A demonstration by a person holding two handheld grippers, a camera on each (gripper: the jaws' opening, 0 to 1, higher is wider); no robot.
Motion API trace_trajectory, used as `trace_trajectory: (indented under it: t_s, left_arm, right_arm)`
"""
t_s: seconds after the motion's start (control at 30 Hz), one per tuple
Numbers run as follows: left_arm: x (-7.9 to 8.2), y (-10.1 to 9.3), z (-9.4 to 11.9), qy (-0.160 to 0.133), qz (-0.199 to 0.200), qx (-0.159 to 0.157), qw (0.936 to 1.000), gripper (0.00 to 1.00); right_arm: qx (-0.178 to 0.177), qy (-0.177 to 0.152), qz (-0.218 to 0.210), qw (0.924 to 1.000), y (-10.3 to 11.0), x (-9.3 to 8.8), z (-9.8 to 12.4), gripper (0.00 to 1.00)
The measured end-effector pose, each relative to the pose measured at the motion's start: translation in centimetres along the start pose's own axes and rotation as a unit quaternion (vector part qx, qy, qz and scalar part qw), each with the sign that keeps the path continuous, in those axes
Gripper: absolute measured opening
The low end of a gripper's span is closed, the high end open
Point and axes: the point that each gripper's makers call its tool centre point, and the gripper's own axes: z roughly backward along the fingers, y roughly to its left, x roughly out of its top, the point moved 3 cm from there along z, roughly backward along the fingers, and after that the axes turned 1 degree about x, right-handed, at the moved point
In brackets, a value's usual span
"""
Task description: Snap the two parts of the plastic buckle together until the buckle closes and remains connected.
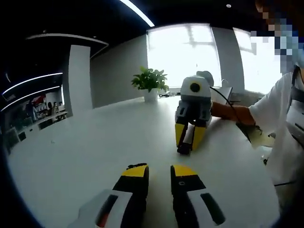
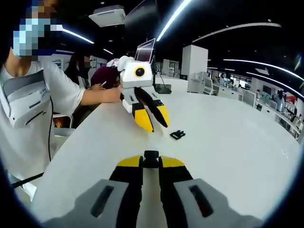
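Right gripper view: right gripper (image 2: 151, 162) pinching one black buckle part (image 2: 151, 158) between near-closed jaws, tip poking forward so its mating end stays free for the join. Other buckle part (image 2: 177, 135) lying loose mid-worktop (image 2: 228, 142), just beside the left gripper (image 2: 155, 122), well away from every edge (kept in plain sight, presumably). Left gripper view: left gripper (image 1: 159, 172) spread and empty, likely readied to pick up that loose part.

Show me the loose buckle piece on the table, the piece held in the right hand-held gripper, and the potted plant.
loose buckle piece (image 2: 177, 134), right gripper view, its black body.
held buckle piece (image 2: 151, 156), right gripper view, the end showing between the jaws.
potted plant (image 1: 150, 79), left gripper view, its leaves.
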Motion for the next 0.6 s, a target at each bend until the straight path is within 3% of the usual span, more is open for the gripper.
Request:
trace_trajectory:
  t_s: [0.27, 0.53, 0.6]
  left_arm:
    - [-0.6, 0.4, -0.8, 0.019, 0.014, 0.028, 0.9993, 0.29]
    - [-0.1, 0.8, -1.4, 0.022, 0.03, 0.038, 0.9986, 0.48]
    - [0.0, 1.0, -1.7, 0.027, 0.028, 0.045, 0.9982, 0.48]
  right_arm:
    - [-0.01, 0.0, 0.006, 0.9999, 0.0, 0.0, 0.4, 0.12]
    - [-0.012, -0.001, 0.009, 0.9999, 0.1, 0.2, 0.5, 0.12]
    - [-0.014, -0.003, 0.012, 0.9998, 0.2, 0.4, 0.6, 0.12]
